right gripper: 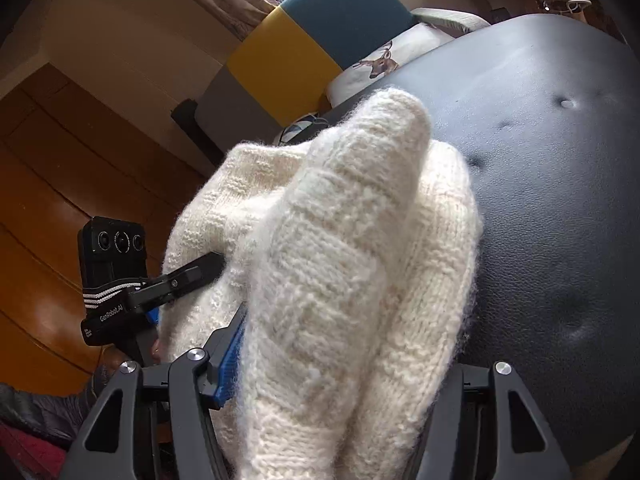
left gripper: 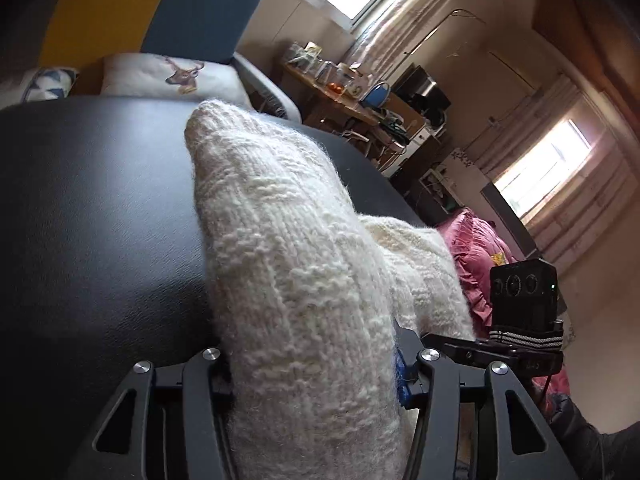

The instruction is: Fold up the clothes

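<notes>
Black padded surface point(left gripper: 100, 208): dark leather-like top with small dimples, filling the left of the left wrist view and the right of the right wrist view point(right gripper: 560, 200); whether it is a desk or a seat cannot be told.
Deer cushion point(left gripper: 172, 76): white, printed with a deer head, lying just behind the far edge of the padded surface.
Chair back point(left gripper: 200, 12): teal and yellow panels rising behind the cushion.
Left tool point(left gripper: 316, 376): both arms are pressed against a thick fold of the knit, clenched on it; the fingertips are buried in the wool.
Cream knit garment point(left gripper: 288, 272): fuzzy, ribbed and textured; one bunched fold runs up from the left tool and lies over the padded surface, with more of it spreading to the right. In the right wrist view point(right gripper: 340, 260) it is heaped in thick folds above the same surface.
Cluttered desk point(left gripper: 352, 108): wooden, far off under the window, crowded with jars and small items.
Pink bedding point(left gripper: 476, 256): rumpled, beyond the right edge of the knit.
Right tool point(right gripper: 328, 380): its arms close on another thick fold of the same garment, gripping it; a blue pad point(right gripper: 230, 360) shows on the left finger against the wool. From the left wrist view it appears low at the right point(left gripper: 460, 346), its camera block above it, its tip reaching into the knit.
</notes>
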A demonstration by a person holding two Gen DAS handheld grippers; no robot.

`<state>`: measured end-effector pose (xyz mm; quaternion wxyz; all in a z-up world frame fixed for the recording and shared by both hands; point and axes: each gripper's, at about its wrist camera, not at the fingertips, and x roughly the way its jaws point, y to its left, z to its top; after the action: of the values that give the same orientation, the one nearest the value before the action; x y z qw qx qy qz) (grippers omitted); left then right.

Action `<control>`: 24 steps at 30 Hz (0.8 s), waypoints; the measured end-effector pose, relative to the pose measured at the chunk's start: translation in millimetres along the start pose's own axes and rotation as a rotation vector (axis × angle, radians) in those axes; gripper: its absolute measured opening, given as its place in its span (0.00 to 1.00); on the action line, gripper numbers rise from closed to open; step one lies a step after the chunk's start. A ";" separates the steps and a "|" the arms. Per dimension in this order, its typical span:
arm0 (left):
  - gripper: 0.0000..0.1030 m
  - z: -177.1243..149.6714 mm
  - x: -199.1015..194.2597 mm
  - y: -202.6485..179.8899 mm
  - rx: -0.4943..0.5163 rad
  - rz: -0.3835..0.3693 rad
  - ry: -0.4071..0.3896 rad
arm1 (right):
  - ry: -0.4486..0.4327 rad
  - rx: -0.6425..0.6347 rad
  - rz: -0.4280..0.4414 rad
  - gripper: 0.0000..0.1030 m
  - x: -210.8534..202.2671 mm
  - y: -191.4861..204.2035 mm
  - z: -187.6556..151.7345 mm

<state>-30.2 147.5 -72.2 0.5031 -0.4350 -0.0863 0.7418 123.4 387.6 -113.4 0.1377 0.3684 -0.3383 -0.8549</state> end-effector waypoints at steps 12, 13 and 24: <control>0.52 93.0 89.5 -122.4 0.270 -0.188 0.020 | -0.335 0.061 -0.131 0.60 -133.1 -22.1 47.0; 0.52 99.3 101.4 -133.6 0.295 -0.196 0.030 | -0.349 0.064 -0.153 0.60 -142.5 -27.3 51.5; 0.59 107.9 289.5 -156.1 0.404 0.092 0.293 | -0.221 0.135 -0.581 0.60 -110.7 -130.3 68.0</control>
<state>-37.8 493.5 -80.1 0.5527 -0.4320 0.1576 0.6950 152.4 569.2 -108.6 -0.1746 0.3627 -0.2879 -0.8690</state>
